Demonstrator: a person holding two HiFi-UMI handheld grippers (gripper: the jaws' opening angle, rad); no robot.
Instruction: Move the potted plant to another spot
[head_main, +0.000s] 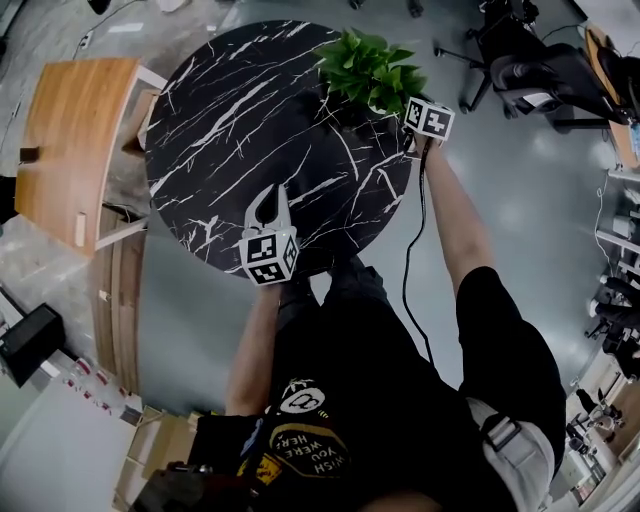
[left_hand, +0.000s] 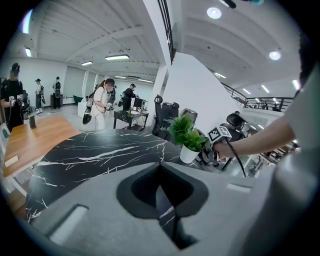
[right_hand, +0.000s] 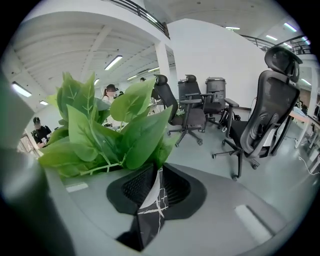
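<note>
While the round black marble tabletop (head_main: 230, 130) (left_hand: 100, 150) with its white veins takes up most of the head view, a lighter wooden table (head_main: 70, 140) (left_hand: 35, 137) sits just off its left side. The person is wearing a black T-shirt (head_main: 340, 370), and the yellow print on it reads "WISH YOU WERE HERE", upside down from this angle. That's the only writing anyone could actually read here; the cubes on the grippers just carry square black-and-white markers. Black office chairs (head_main: 530, 70) (right_hand: 260, 115) stand on the grey floor past the tabletop, and a few people (left_hand: 105, 107) are standing further back in the room.

The potted plant (head_main: 365, 65) (left_hand: 189, 145) (right_hand: 110, 130) is at the far right edge of the tabletop, a leafy green thing in a small white pot. The right gripper (head_main: 412, 118) (left_hand: 210, 150) (right_hand: 159, 170) is right up against it. Its fingers are closed down to a narrow gap with a strip of the white pot wall caught between them, and the leaves spill over the left finger.

The left gripper (head_main: 268, 205) (left_hand: 160, 165) hangs over the near edge of the tabletop, well apart from the plant. Its fingers are pressed together at the tips with nothing in them, just a sliver of marble showing through.
</note>
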